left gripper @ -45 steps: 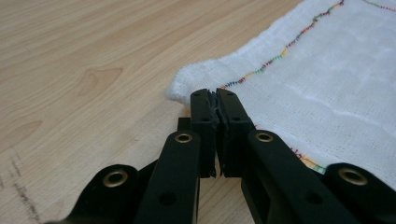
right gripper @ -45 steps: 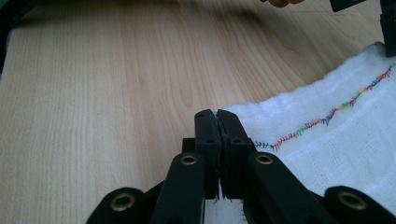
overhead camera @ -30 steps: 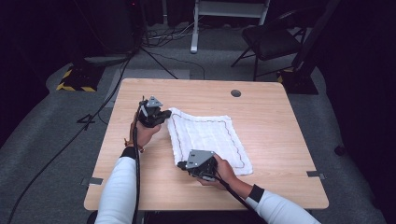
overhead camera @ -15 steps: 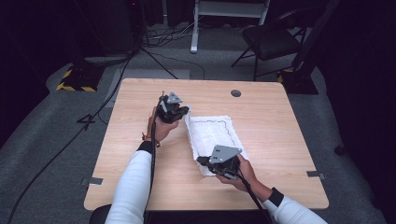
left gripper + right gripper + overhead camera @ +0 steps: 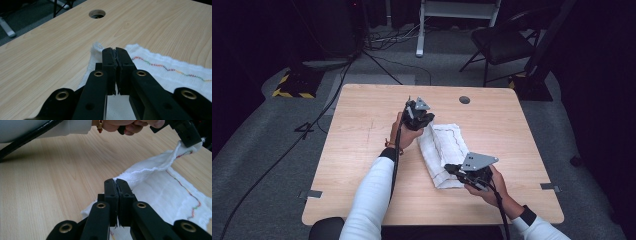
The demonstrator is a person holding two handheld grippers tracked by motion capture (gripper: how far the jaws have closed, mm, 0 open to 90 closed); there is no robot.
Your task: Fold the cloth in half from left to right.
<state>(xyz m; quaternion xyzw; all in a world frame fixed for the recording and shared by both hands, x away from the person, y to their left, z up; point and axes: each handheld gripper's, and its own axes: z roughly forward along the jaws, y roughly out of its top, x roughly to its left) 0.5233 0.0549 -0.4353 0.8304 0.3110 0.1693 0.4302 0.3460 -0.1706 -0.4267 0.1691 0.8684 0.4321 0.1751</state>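
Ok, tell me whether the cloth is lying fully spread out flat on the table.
No, the cloth is folded over, both grippers pinching its edge.

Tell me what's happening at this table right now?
A person is folding a white cloth on a wooden table with a handheld gripper in each hand. The left gripper is shut on the cloth's far corner and the right gripper is shut on its near corner. The edge held between them is lifted over the rest of the cloth, which lies partly doubled.
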